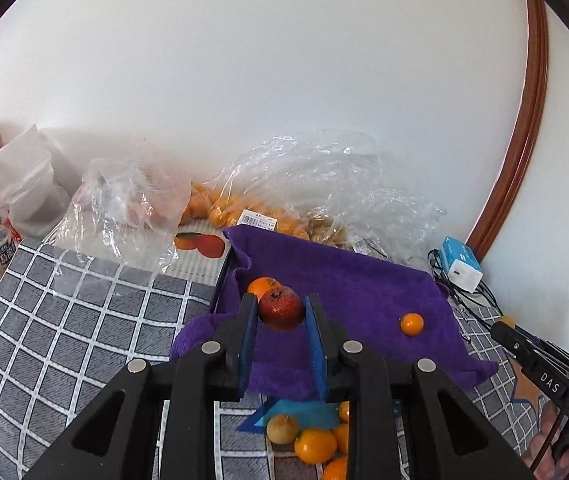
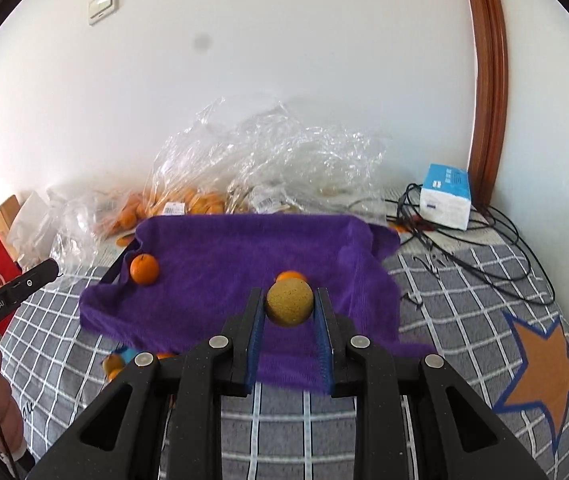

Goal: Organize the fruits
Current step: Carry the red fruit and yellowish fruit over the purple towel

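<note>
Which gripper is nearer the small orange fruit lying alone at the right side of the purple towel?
Right. The right gripper, holding a yellowish round fruit, is directly before the small orange fruit; the left gripper is across the purple towel.

The small orange (image 2: pixel 291 276) is mostly hidden behind the yellow-brown fruit (image 2: pixel 289 302) — only its top is seen. Bagged oranges (image 1: pixel 224 208) are blurred by clear plastic — their count cannot be told.

Left gripper (image 1: pixel 281 312): tilted downward, jaws clamped on a fruit.
Right gripper (image 2: pixel 289 306): tilted downward, jaws likewise clamped on one.
</note>
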Tool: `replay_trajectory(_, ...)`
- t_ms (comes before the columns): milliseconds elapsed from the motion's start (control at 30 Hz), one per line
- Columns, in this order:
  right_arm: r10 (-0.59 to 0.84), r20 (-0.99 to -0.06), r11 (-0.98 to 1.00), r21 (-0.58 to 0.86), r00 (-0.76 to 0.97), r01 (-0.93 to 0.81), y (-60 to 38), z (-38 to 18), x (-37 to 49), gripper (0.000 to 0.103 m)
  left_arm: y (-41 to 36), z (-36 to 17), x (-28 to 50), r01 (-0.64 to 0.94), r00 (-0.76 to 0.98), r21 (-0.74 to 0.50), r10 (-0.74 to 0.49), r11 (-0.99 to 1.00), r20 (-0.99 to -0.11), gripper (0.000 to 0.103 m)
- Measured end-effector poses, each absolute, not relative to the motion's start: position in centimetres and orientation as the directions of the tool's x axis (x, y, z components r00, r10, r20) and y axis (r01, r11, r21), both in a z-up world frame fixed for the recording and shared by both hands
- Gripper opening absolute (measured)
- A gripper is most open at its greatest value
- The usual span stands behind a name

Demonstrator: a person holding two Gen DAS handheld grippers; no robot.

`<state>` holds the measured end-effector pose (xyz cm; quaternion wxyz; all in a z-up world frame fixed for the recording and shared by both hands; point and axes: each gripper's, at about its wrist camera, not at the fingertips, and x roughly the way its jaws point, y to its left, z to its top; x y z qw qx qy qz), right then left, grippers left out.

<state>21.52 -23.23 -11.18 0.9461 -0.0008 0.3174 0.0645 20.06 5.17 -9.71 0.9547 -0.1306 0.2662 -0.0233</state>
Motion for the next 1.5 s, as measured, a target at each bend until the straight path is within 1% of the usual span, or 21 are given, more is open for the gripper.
replay_trajectory(100,0.12,-0.606,0.992,0.035,0.786,-0.125,-23.0,-11.7,23.0,0.024,4.8,-10.6,21.7,-0.035,0.858,-0.255,-0.102,0.966,-0.504,0.023)
replay_trajectory(200,0.108,-0.625,0.993,0.03,0.773,-0.114,-23.0,-13.1,24.4,0.024,4.5,-12.4,23.2,-0.046,0.837,-0.239,-0.093,0.97,-0.539,0.023)
replay_trajectory(267,0.094,-0.636,0.994,0.021,0.766,-0.105,-23.0,-14.2,25.0,0.024,4.6,-13.3,23.6,-0.049,0.83,-0.245,-0.097,0.968,-0.55,0.023)
replay_trajectory(367,0.11,-0.647,0.993,0.043,0.754,-0.107,-23.3,-15.9,25.4,0.024,5.0,-14.1,24.0,-0.057,0.817,-0.251,-0.099,0.966,-0.568,0.023)
replay_trajectory(433,0.098,-0.665,0.995,0.041,0.741,-0.095,-23.4,-16.7,25.7,0.024,5.2,-14.5,24.2,-0.051,0.81,-0.283,-0.126,0.958,-0.573,0.023)
replay_trajectory(500,0.09,-0.673,0.995,0.032,0.734,-0.092,-23.5,-17.0,25.8,0.024,5.3,-14.8,24.2,-0.049,0.806,-0.293,-0.136,0.955,-0.577,0.023)
replay_trajectory(600,0.117,-0.685,0.993,0.072,0.719,-0.093,-24.0,-17.4,26.0,0.024,5.3,-15.0,24.3,-0.047,0.811,-0.29,-0.132,0.956,-0.57,0.023)
replay_trajectory(800,0.107,-0.697,0.994,0.076,0.71,-0.076,-24.4,-17.9,26.4,0.024,5.6,-16.2,25.1,-0.075,0.788,-0.313,-0.136,0.947,-0.6,0.023)
replay_trajectory(1033,0.122,-0.704,0.992,0.084,0.7,-0.089,-23.9,-18.4,26.5,0.024,5.4,-16.8,25.5,-0.086,0.779,-0.298,-0.122,0.951,-0.615,0.023)
replay_trajectory(1133,0.118,-0.711,0.993,0.076,0.694,-0.092,-23.6,-18.8,26.7,0.024,5.1,-16.7,25.4,-0.076,0.791,-0.282,-0.115,0.956,-0.601,0.023)
replay_trajectory(1233,0.108,-0.726,0.994,0.061,0.679,-0.092,-23.1,-19.3,27.0,0.024,4.9,-16.9,25.4,-0.052,0.792,-0.292,-0.139,0.955,-0.594,0.023)
replay_trajectory(1500,0.078,-0.722,0.996,0.022,0.688,-0.089,-22.7,-19.5,26.8,0.024,4.5,-17.3,25.9,-0.048,0.772,-0.29,-0.149,0.956,-0.618,0.023)
